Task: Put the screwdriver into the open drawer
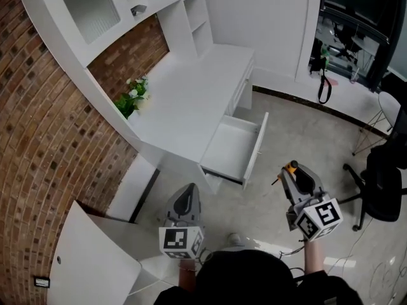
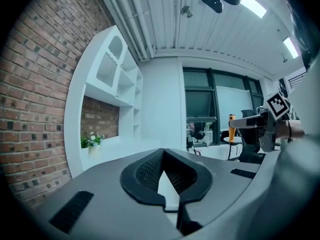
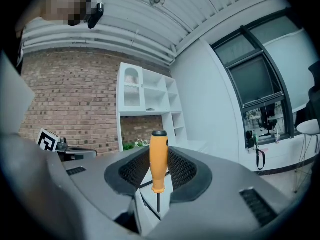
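Observation:
An orange-handled screwdriver (image 1: 292, 168) stands upright between the jaws of my right gripper (image 1: 290, 175), black cap up and shaft down. The right gripper view shows the pads shut on its handle (image 3: 158, 156). The white desk's drawer (image 1: 230, 148) is pulled open in front and to the left of this gripper, and its inside looks bare. My left gripper (image 1: 188, 190) hovers over the floor below the drawer's near corner, its jaws together with nothing in them (image 2: 163, 156). In the left gripper view, the screwdriver (image 2: 231, 122) shows far right.
A long white desk (image 1: 191, 88) with shelves runs along a brick wall, with a small flowering plant (image 1: 132, 97) on it. A black office chair (image 1: 381, 183) stands at the right. A white panel (image 1: 95, 253) sits at the lower left. The floor is pale tile.

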A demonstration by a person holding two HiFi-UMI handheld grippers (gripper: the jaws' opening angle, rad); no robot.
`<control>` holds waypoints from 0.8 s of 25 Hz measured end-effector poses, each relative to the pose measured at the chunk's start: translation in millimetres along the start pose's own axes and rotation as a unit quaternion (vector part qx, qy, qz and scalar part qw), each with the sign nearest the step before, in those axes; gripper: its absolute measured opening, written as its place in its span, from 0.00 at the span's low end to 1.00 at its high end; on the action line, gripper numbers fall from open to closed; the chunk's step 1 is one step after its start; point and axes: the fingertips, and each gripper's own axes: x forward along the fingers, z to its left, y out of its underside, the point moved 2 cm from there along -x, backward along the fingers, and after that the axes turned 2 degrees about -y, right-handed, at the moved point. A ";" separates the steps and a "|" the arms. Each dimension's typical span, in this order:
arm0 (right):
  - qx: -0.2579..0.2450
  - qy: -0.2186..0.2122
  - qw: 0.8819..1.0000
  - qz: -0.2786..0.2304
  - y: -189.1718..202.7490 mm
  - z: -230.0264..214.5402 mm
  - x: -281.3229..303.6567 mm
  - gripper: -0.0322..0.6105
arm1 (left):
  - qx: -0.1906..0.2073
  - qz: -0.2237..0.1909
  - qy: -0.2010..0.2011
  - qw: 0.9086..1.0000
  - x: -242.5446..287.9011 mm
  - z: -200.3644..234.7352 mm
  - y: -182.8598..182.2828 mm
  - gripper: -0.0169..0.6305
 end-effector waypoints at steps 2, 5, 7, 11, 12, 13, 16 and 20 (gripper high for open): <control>0.001 0.003 1.000 -0.001 1.3 -4.0 13.6 0.23 | -0.004 0.001 0.007 1.000 16.8 5.6 0.9 0.04; 0.011 0.012 1.000 0.002 4.6 -10.8 27.5 0.23 | -0.005 0.005 0.031 0.999 38.2 4.1 2.9 0.04; 0.014 0.017 1.000 0.006 7.5 -13.7 36.7 0.23 | -0.005 0.009 0.047 0.999 49.6 2.4 6.6 0.04; 0.015 0.017 1.000 0.018 14.9 -15.7 53.4 0.23 | -0.011 0.019 0.066 0.998 67.0 0.7 17.2 0.04; 0.015 0.017 1.000 0.022 16.6 -16.2 57.1 0.23 | -0.013 0.022 0.069 0.997 70.9 0.8 19.3 0.04; 0.017 0.017 0.999 0.025 18.2 -17.1 60.9 0.23 | -0.015 0.026 0.072 0.997 75.1 1.2 21.0 0.04; 0.028 0.019 0.999 0.036 24.1 -23.9 72.5 0.23 | -0.020 0.037 0.080 0.996 88.6 -0.2 25.9 0.04; 0.045 0.018 0.998 0.052 34.2 -40.6 93.9 0.23 | -0.026 0.052 0.089 0.994 112.2 -4.4 34.5 0.04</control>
